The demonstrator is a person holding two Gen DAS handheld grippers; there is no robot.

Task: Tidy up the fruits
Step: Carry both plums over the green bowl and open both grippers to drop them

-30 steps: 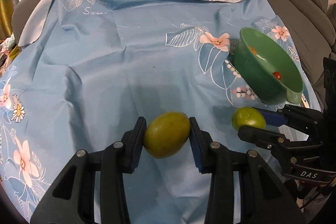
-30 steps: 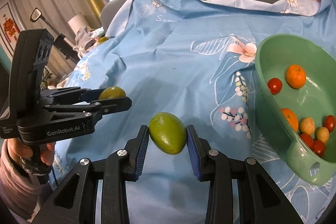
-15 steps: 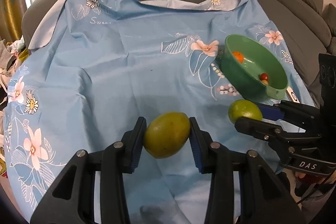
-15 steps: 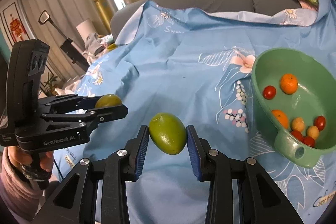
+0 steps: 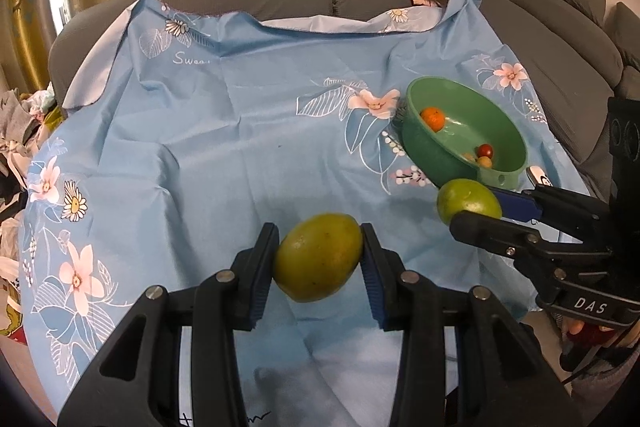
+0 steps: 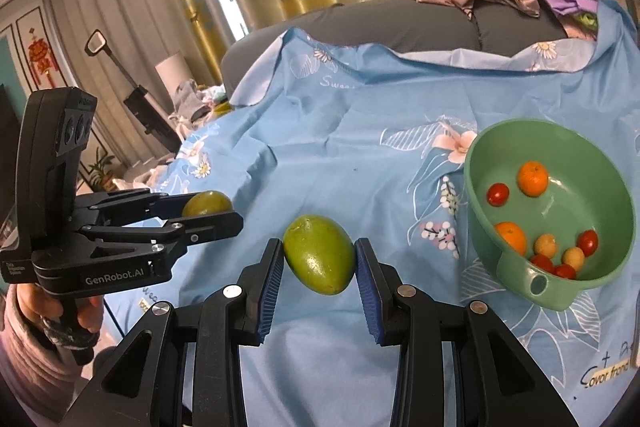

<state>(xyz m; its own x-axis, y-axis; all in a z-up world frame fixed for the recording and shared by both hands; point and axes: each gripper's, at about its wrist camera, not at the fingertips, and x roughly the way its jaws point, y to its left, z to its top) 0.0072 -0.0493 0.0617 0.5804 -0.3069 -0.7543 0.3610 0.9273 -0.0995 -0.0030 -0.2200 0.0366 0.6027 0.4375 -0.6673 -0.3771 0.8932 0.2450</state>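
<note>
I clamp a yellowish fruit [image 5: 318,257] in my left gripper [image 5: 319,259] and a green fruit [image 6: 319,253] in my right gripper [image 6: 318,259], lifted clear to carry toward the bowl [image 6: 484,151] near the surface's right edge.

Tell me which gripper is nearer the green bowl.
Right. The right gripper, shut on a green fruit, sits just beside the green bowl; the left gripper, holding a yellow-green fruit, is farther off.
</note>
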